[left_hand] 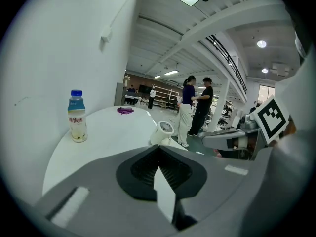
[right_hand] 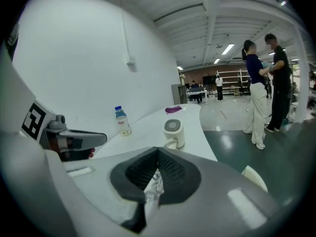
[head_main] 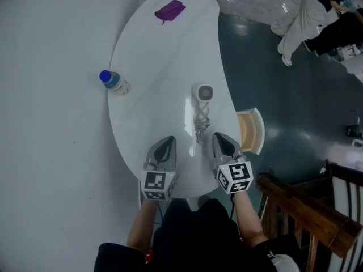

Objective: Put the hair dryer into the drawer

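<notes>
Left gripper (head_main: pixel 169 140) and right gripper (head_main: pixel 218 136) side by side over near end of white counter (head_main: pixel 153 61), jaws of both closed, nothing held. Cord (head_main: pixel 201 121) between them; hair dryer (head_main: pixel 202 93) just beyond, on the counter. Drawer (head_main: pixel 251 130) juts at right edge. Farther: bottle (head_main: pixel 114 82), purple item (head_main: pixel 169 10).

White kidney-shaped table (head_main: pixel 159 95), glossy top, its long left edge against a white wall. Far end: small purple item (head_main: pixel 169 11), flat on the top, kind unclear. Left edge, mid-length: plastic bottle (head_main: pixel 115 83), blue cap, pale contents, standing upright just beside the wall. Right of centre: white hair dryer (head_main: pixel 203 93), round grille facing the near end, well apart from the bottle. Its cord (head_main: pixel 202 122) lies bunched on the top, trailing from the dryer toward the near end. Drawer (head_main: pixel 251 131) stands pulled out at the table's right edge, pale wood inside.
</notes>
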`<state>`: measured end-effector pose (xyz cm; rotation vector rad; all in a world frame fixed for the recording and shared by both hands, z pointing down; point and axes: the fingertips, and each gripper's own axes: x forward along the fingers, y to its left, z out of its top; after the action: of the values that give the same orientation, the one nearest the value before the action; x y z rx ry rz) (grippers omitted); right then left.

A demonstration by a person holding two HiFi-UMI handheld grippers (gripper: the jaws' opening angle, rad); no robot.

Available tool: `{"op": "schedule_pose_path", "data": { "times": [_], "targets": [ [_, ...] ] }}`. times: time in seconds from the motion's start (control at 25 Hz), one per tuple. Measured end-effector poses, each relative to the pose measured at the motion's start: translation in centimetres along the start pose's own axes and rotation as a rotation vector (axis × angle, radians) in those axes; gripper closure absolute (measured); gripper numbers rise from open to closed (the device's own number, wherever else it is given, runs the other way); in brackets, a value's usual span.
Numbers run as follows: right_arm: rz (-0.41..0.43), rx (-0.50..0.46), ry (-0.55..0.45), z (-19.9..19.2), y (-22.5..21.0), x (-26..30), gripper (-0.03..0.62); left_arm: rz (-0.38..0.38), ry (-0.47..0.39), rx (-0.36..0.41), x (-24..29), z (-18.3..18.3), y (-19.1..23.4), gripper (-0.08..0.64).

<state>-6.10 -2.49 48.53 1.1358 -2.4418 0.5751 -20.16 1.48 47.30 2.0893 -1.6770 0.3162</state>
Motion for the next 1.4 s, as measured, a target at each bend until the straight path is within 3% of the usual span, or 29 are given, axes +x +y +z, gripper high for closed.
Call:
{"op": "schedule_pose_path", "data": {
  "times": [0.52, 0.72, 1.08, 1.4],
  "targets": [
    [-0.027, 0.058, 0.038, -0.7, -1.1, 4.9, 0.590, -0.012, 0.038, -0.019, 2.8, -0.7, 2.4, 0.554],
    [-0.021, 0.086, 0.056, -1.3, -1.7, 6.8, 0.557, -0.007, 0.049, -0.028, 3.1, -1.2, 3.2, 0.554],
    [-0.017, 0.131, 0.127, -3.1, -2.1, 10.5, 0.319, 0.000, 0.103, -0.045, 4.1, -2.6, 4.4, 0.554],
    [-0.036, 0.158, 0.184, -4.4, -2.5, 13.4, 0.273, -0.016, 0.135, -0.055, 5.0, -3.6, 4.9, 0.554]
  ]
}}
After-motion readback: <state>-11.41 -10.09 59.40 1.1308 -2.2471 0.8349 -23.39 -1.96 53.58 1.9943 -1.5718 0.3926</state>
